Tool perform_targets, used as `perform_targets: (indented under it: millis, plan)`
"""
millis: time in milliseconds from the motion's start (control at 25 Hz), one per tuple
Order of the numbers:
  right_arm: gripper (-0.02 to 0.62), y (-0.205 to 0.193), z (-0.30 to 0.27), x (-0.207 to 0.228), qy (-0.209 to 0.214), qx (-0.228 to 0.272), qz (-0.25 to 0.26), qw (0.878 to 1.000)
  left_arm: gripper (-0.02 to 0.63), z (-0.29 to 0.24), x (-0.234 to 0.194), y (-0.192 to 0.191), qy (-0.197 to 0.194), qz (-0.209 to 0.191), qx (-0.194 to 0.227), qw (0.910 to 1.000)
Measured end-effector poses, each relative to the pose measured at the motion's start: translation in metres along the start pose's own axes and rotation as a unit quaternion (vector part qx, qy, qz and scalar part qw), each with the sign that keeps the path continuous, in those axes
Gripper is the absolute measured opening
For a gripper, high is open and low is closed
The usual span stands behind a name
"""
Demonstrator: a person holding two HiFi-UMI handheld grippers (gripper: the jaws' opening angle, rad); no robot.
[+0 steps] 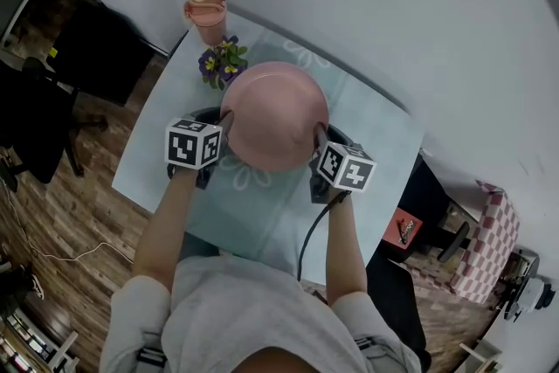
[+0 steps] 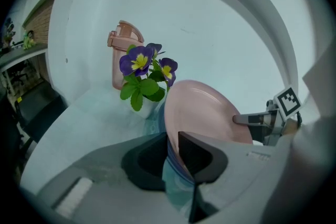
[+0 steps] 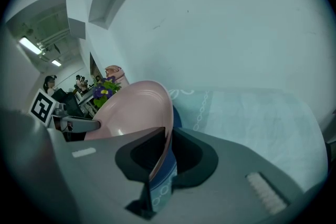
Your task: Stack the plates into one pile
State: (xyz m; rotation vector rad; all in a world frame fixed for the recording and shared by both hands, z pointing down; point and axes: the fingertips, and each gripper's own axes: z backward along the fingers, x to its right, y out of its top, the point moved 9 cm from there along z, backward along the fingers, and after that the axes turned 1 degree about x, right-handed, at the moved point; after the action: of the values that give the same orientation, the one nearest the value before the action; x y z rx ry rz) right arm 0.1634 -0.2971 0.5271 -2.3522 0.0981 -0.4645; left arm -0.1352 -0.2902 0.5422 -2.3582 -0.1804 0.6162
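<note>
Nearest me, my left gripper (image 2: 173,140) and right gripper (image 3: 165,136) each pinch the rim of the pink plate (image 1: 272,113), one on its left edge and one on its right. The jaws are closed onto the thin lip with nothing else between them. I judge the two-sided hold is there to keep the plate steady while it is set on the pile. The plate is empty and sits over the pale blue tablecloth (image 1: 253,214), above a dark plate (image 1: 203,113) whose rim peeks out on both sides; whether the two touch I cannot tell. Just beyond the pink plate's far left edge stands a small pot of purple flowers (image 1: 220,62). Behind it is a pink tumbler (image 1: 206,13), lid shut, contents hidden, near the wall
</note>
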Motion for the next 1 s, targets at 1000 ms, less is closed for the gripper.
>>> perform_targets:
  millis: [1000]
  plan:
    - [0.119,-0.012,-0.012,-0.002,-0.040,0.012,0.031,0.999,0.198,0.010,0.004,-0.001,0.007,-0.012,0.047,0.9988]
